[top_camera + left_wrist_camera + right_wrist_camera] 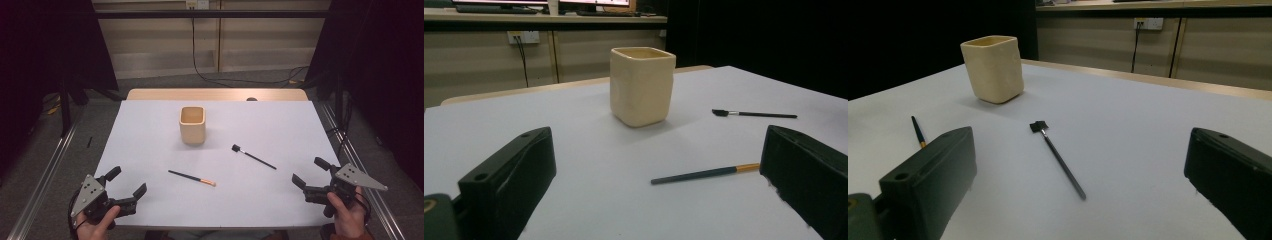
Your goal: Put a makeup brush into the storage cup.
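Right claw (308,173) gapes just short of the black brush (253,156).

One camera sits high above the near side of the table (150,130) and looks forward and down. Two cameras ride low, close to the table, one at each near corner, looking in. All three see the cup (192,125) and both brushes.

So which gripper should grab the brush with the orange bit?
Probably the left gripper: it is open and the orange-tipped brush lies closer to it. The right gripper sits nearer the black brush.
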Demonstrator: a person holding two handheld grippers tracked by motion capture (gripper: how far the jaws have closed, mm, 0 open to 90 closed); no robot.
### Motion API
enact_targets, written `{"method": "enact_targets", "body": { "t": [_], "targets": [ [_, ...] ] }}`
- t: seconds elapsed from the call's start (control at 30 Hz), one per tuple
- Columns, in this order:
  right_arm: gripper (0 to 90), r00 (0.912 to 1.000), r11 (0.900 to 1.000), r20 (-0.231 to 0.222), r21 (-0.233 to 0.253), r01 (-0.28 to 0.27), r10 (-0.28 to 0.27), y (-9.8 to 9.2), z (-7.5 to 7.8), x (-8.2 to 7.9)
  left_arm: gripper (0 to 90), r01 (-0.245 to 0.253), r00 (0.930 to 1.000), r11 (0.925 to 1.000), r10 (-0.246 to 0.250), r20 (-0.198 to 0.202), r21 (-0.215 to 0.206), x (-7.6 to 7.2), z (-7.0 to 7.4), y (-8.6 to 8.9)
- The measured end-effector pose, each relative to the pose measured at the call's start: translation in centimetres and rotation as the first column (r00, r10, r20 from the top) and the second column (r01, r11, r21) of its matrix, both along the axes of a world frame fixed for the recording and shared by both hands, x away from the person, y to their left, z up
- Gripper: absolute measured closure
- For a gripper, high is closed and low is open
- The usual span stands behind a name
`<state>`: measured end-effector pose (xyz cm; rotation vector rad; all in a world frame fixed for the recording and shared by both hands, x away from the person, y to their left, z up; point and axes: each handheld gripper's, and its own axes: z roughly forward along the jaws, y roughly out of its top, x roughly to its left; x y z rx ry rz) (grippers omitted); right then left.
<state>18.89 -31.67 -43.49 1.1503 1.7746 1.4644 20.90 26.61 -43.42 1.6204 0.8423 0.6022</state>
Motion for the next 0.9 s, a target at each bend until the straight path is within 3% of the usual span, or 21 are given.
{"method": "enact_targets", "body": {
  "t": [0.37, 0.9],
  "targets": [
    [0.0, 0.9999, 1.0, -0.01, 0.005, -0.013, 0.013, 0.1, 0.0, 0.0, 1.8, 0.01, 0.9999, 0.9999, -0.01, -0.002, -0.004, -0.3, 0.1, 0.0],
    [0.0, 0.9996, 1.0, -0.014, 0.012, -0.025, 0.026, 0.3, 0.0, 0.0, 2.1, 0.064, 0.9979, 0.9979, -0.064, 0.002, 0.005, -0.3, 1.1, -1.3]
  ]
}}
